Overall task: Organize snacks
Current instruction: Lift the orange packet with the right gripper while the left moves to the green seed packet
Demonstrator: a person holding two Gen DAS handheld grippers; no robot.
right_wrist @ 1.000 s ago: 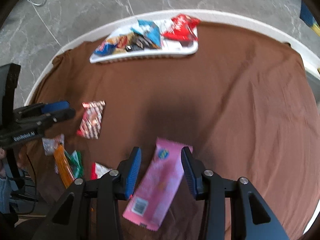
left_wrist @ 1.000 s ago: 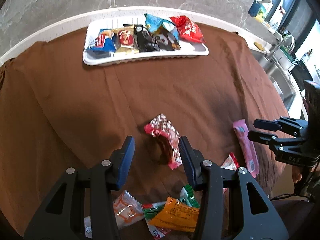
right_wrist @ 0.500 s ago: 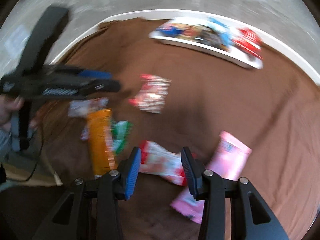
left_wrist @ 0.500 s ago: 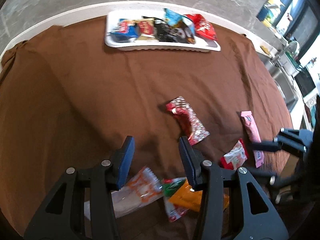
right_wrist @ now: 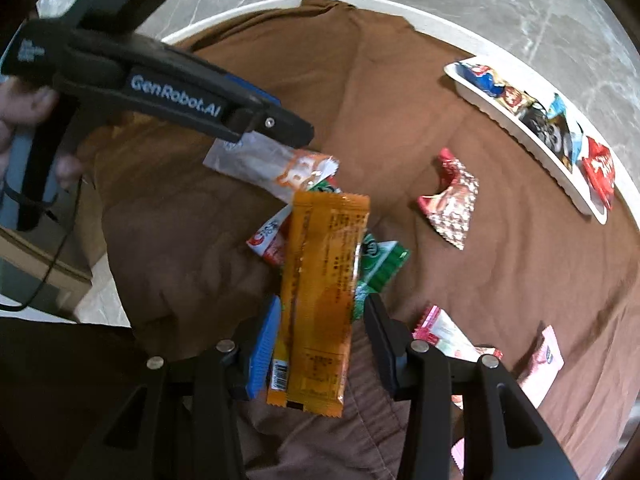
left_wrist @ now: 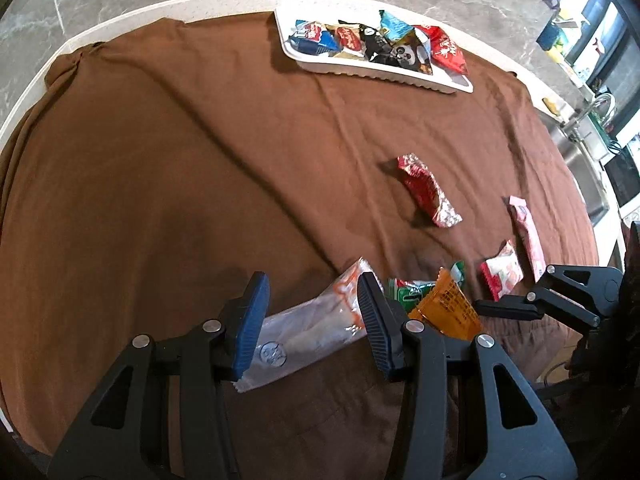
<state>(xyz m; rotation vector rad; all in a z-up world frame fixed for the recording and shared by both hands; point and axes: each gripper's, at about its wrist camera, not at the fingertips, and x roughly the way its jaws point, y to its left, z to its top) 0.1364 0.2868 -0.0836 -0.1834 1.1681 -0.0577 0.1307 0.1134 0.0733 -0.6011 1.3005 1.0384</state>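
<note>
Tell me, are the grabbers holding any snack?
Nothing yet. The left gripper stands open around the clear packet; the right gripper stands open around the orange packet.

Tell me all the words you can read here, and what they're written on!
"GenRobot.AI": on the side of the left tongs, seen from the right wrist.
Small white lettering further back on that same tool: too blurred to read.
Print and barcode on the orange packet: too small.
Snack wrappers in the white tray: too small.

My left wrist camera looks steeply down, close over the brown cloth; my right likewise. Both share the white tray.
</note>
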